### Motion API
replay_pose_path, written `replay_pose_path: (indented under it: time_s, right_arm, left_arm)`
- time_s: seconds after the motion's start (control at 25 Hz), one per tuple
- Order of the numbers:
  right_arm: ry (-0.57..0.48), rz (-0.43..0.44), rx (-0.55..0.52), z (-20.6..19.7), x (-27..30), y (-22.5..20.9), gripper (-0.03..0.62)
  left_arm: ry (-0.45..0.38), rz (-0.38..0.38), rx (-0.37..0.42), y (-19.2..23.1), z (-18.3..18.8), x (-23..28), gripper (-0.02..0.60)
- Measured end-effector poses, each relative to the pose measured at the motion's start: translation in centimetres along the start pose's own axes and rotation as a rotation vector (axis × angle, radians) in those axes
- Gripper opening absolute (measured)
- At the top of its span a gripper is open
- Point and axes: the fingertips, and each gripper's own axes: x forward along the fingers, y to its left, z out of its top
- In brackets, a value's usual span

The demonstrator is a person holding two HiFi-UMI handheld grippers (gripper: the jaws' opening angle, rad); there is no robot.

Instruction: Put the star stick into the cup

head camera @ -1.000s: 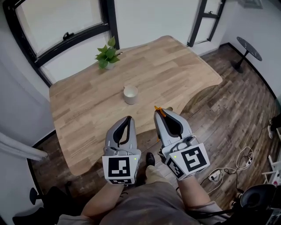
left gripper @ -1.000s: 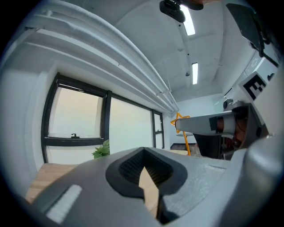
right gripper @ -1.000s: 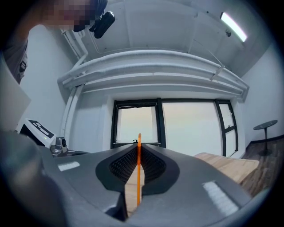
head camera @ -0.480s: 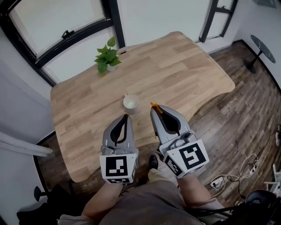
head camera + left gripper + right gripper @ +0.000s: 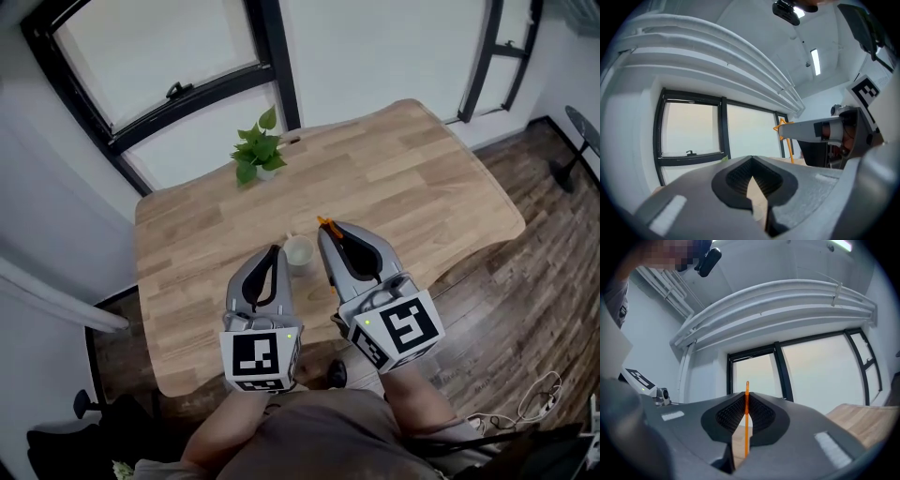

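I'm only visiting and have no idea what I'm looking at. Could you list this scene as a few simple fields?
right gripper: shut on thin orange star-topped stick
left gripper: shut, empty
small white cup: on wooden table, between the gripper tips; stick not yet in it
green potted plant: at table's far edge

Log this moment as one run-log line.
right gripper: shut on star stick | left gripper: shut, empty | cup: upright on table | stick not yet in cup
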Motion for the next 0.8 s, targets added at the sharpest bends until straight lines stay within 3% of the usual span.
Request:
replay_pose_path:
  time_s: [0.32, 0.52, 0.8]
  right_arm:
    - [-0.021, 0.078, -0.023, 1.4, 3.2, 0.9, 0.044]
    - [-0.045, 0.088, -0.017, 1.9, 5.4, 0.7, 0.044]
    - [-0.050, 0.077, 0.002, 2.1, 9.6, -0.2, 0.044]
  left_arm:
    - [-0.052, 0.059, -0.015, 2.6, 1.3, 1.2, 0.000]
    - [-0.069, 0.055, -0.004, 4.4, 1.5, 2.7, 0.000]
    - [-0.072, 0.043, -0.044, 8.1, 1.1, 5.5, 0.000]
